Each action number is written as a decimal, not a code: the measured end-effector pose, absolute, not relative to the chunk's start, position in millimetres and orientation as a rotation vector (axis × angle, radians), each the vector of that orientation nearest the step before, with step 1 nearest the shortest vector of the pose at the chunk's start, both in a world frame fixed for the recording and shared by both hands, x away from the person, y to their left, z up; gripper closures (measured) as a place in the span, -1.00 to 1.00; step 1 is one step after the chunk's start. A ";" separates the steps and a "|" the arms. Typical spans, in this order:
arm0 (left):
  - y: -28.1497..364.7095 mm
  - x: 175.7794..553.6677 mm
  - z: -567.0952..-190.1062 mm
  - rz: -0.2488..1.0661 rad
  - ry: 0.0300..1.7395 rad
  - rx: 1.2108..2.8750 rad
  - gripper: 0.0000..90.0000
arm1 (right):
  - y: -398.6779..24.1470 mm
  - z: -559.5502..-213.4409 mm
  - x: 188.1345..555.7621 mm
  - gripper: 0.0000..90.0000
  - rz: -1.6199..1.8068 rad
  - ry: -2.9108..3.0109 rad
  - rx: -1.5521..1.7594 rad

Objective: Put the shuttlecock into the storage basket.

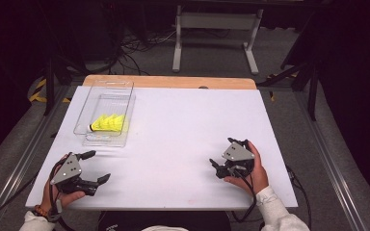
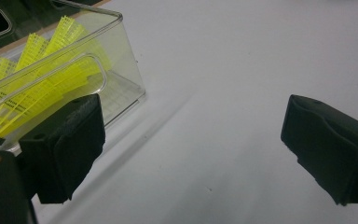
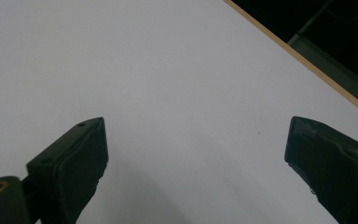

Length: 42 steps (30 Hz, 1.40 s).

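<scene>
Currently, field notes on progress:

Work in hand: yellow plastic-skirted shuttlecocks [image 1: 108, 123] are lying inside the clear rectangular plastic box [image 1: 125, 103], at the upper left of the white table top [image 1: 183, 125] in the high view.

Shuttlecock position: they are resting on their sides toward the near end of the box; how many there are cannot be told from here. In the left gripper view the yellow mesh skirts [image 2: 37, 88] are showing through the clear wall at the upper left of the frame.

Left gripper [image 1: 94, 167]: sitting at the lower left of the high view, jaws spread wide, gripping nothing, near the box's close end but apart from it.

Right gripper [image 1: 218, 168]: resting at the lower right of the high view, well apart from the box. In the right gripper view its jaws are standing wide over bare white surface, with nothing between them.

Done so far, judging: the shuttlecocks are looking already stowed, with none lying loose on the table.

Left to do, judging: little or nothing is remaining, unless the box itself is being moved or emptied next; neither hand is reaching yet.
</scene>
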<state>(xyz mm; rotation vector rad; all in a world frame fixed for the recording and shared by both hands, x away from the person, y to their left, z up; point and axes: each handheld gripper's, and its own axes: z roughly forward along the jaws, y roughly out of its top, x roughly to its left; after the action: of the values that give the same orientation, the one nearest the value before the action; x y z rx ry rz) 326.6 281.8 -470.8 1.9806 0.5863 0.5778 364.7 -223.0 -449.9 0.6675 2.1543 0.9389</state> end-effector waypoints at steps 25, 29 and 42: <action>280.7 329.7 -470.3 0.591 0.591 1.972 -0.84 | -252.0 -463.8 347.6 -0.86 1.051 2.070 0.770; 281.0 329.8 -469.7 0.597 0.593 1.967 -0.86 | -253.3 -462.0 344.2 -0.87 1.077 2.035 0.756; 281.2 329.6 -468.7 0.617 0.602 1.937 -0.92 | -255.8 -464.3 342.1 -0.92 1.137 2.013 0.754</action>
<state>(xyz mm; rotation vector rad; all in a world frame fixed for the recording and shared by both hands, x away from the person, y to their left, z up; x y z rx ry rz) 329.6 281.2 -468.7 1.9371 0.6024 0.6167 342.1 -255.8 -464.3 0.7539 2.0128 1.1366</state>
